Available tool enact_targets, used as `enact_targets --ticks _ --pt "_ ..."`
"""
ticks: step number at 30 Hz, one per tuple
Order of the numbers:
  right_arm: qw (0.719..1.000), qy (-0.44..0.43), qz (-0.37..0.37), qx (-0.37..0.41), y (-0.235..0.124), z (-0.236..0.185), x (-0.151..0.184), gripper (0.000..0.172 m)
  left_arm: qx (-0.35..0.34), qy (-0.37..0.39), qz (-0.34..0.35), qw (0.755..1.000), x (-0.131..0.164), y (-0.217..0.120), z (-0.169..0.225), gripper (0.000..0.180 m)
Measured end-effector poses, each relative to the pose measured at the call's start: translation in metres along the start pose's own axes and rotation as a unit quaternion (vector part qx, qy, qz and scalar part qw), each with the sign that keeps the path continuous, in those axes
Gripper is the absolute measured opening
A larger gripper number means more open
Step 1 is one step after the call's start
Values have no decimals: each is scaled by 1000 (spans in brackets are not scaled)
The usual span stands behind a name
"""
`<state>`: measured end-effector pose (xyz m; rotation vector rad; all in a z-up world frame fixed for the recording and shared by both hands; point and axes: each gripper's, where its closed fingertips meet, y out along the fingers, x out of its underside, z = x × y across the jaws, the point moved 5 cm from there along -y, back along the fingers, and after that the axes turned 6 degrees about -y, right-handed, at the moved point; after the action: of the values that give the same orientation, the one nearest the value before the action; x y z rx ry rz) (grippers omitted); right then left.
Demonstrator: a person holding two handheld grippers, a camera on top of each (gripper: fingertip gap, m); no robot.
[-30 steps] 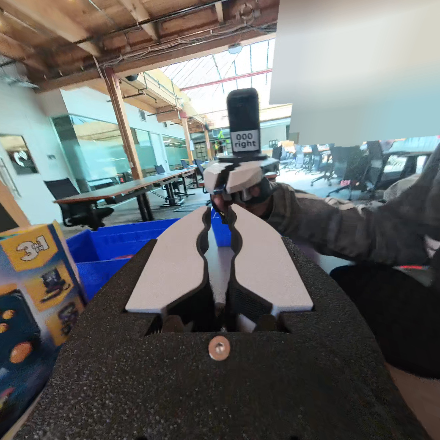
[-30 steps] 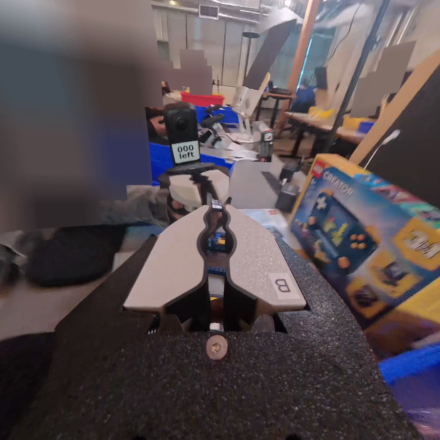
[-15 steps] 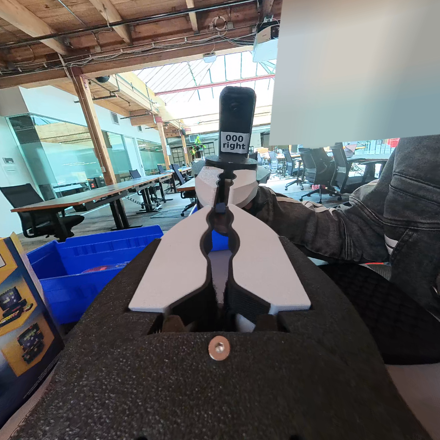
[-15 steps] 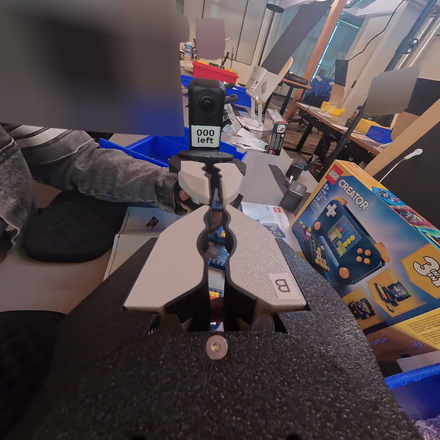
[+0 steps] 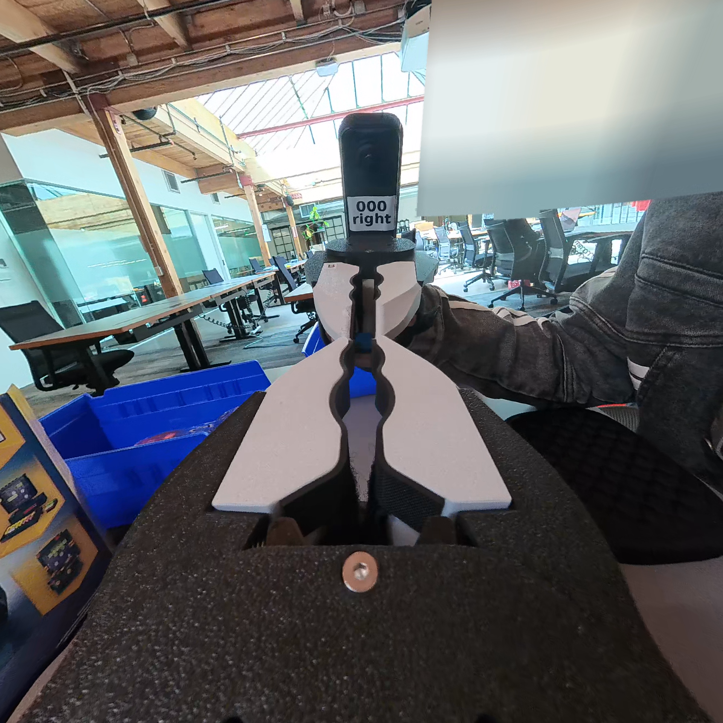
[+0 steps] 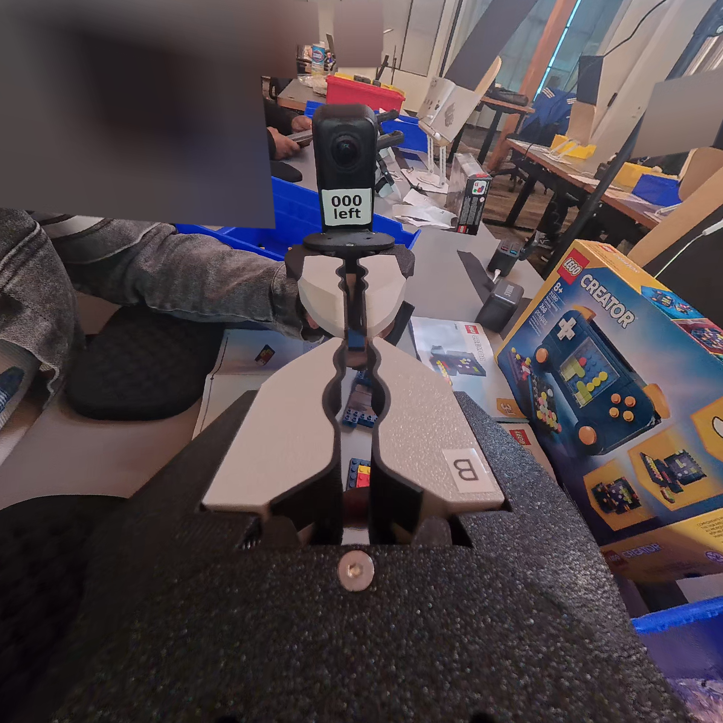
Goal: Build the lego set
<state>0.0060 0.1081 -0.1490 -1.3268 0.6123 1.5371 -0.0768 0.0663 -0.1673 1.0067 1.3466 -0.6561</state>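
Change: left hand-held gripper (image 5: 362,344) has narrowed onto a small blue brick (image 5: 363,341); right hand-held gripper (image 6: 355,344) pinches the same brick tip to tip, above the counter (image 6: 117,465), near its booklet (image 6: 454,352).

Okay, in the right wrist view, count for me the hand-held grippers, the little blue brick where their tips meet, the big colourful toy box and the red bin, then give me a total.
Hand-held grippers: 2 (left hand-held gripper, right hand-held gripper)
Blue brick: 1
Big colourful toy box: 1
Red bin: 1
Total: 5
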Motion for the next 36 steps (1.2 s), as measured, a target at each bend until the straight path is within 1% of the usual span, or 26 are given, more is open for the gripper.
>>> enact_targets --ticks 6,9,11,12,13,14,15,16,18,20,23,25,28,31,33,35,36 --pt "1000 -4 -9 3 0 0 2 8 -3 6 -11 1000 2 0 -1 8" --pt "1000 -13 -17 13 0 2 3 8 -16 10 -21 1000 4 1 -3 8" --pt "999 -15 -23 19 -3 4 5 8 -35 8 -47 998 8 -1 -8 16" --pt "999 -15 -25 23 -5 5 4 8 -46 2 -79 996 14 -2 -12 21" --pt "999 -15 -25 28 -8 6 4 8 -57 -6 -130 990 25 -4 -17 28" --pt "999 -17 -24 34 -12 7 3 8 -61 -17 -197 978 39 -6 -21 37" --pt "999 -18 -24 39 -15 8 1 8 -57 -33 -268 961 55 -9 -21 45" --pt "999 -21 -25 44 -18 9 0 8 -58 -47 -329 942 69 -12 -21 46" --pt "998 -29 -22 53 -22 9 -4 8 -76 -44 -398 913 91 -13 -22 49" --pt "998 -36 -17 52 -25 7 -9 8 -77 -50 -451 888 108 -12 -20 49" --pt "997 -45 -18 53 -26 5 -12 8 -88 -36 -524 846 131 -18 -21 50" --pt "997 -47 -16 52 -26 3 -14 8 -85 -36 -549 831 141 -22 -21 50" --pt "997 -50 -14 53 -26 3 -16 8 -77 -47 -562 822 150 -22 -23 50" --pt "997 -53 -9 54 -27 2 -19 8 -57 -97 -561 820 153 -19 -26 48" --pt "997 -56 -6 56 -28 1 -21 8 -61 -96 -558 822 153 -19 -30 34" --pt "997 -59 -5 57 -29 0 -23 8 -67 -94 -566 816 153 -19 -32 34" --pt "996 -60 -5 58 -30 -1 -24 8 -82 -91 -567 814 151 -19 -33 34"
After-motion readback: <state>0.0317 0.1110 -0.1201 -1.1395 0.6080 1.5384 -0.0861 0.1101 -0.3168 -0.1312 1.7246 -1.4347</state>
